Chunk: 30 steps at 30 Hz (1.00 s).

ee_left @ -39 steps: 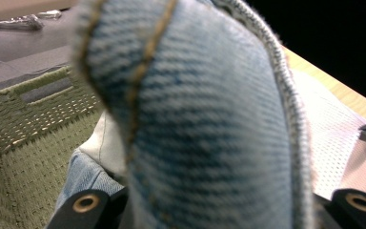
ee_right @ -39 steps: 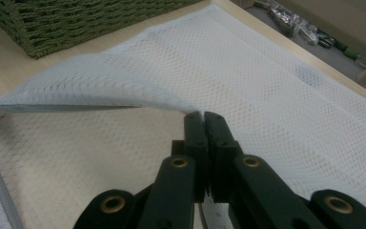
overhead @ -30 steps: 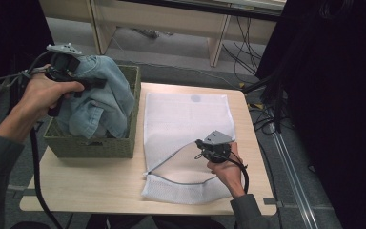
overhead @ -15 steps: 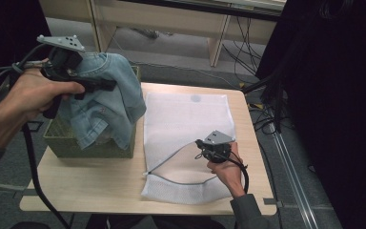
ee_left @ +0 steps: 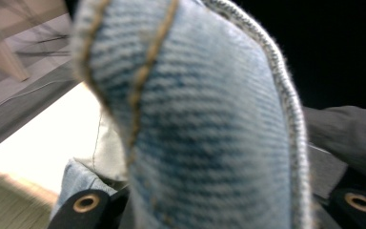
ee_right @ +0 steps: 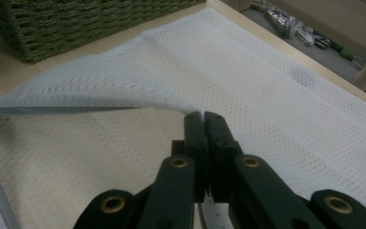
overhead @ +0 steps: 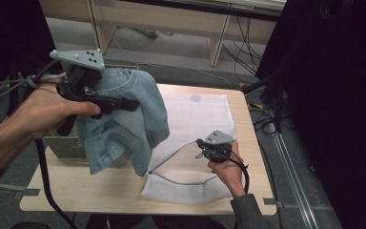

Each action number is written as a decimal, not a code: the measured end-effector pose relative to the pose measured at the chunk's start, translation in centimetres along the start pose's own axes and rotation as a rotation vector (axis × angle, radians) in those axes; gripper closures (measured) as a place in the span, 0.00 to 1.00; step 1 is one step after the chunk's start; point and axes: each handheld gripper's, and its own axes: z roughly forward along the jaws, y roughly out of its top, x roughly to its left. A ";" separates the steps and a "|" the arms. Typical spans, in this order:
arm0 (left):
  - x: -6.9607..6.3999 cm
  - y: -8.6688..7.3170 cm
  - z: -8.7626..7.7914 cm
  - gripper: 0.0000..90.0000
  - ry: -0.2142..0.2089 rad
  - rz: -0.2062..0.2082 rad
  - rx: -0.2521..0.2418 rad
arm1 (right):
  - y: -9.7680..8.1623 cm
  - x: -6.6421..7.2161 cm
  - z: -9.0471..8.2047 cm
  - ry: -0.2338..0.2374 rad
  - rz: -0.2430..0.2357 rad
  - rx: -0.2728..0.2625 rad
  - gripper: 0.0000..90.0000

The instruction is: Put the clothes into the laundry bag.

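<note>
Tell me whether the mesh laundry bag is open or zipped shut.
Open. The right tongs pinch the upper edge of the mesh bag and lift it, leaving a gap along its unzipped edge.

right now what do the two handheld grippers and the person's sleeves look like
Both grippers, left gripper and right gripper, are black, each topped by a grey three-cornered plate with dark dots. The jaws carry brass-coloured rivets. A black cable trails from each. Both sleeves are dark grey.

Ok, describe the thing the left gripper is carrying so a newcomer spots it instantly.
Start at the wooden table, left side, above the green woven basket. Hanging from the left gripper is a pair of light-blue denim jeans: the one blue, tan-stitched item beside the flat white mesh laundry bag.
</note>
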 end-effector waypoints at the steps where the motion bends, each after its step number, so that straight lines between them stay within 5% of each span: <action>1: -0.4 0.1 0.1 0.86 -0.011 0.002 -0.004 | 0.0 0.0 0.0 0.000 -0.002 0.002 1.00; 9: -2.1 -1.1 3.3 0.86 -0.093 0.018 0.031 | -0.1 -0.2 0.0 -0.004 -0.016 -0.010 1.00; 15: -2.0 -2.6 6.4 0.85 -0.123 0.027 0.061 | 0.0 -0.2 -0.1 -0.016 -0.018 -0.017 1.00; 24: -1.7 -5.8 11.2 0.84 -0.121 0.043 0.121 | 0.1 -0.1 -0.3 -0.001 0.011 -0.012 1.00; 30: -1.6 -8.6 15.4 0.83 -0.133 0.051 0.197 | 0.3 -0.1 -0.3 -0.024 -0.015 -0.043 1.00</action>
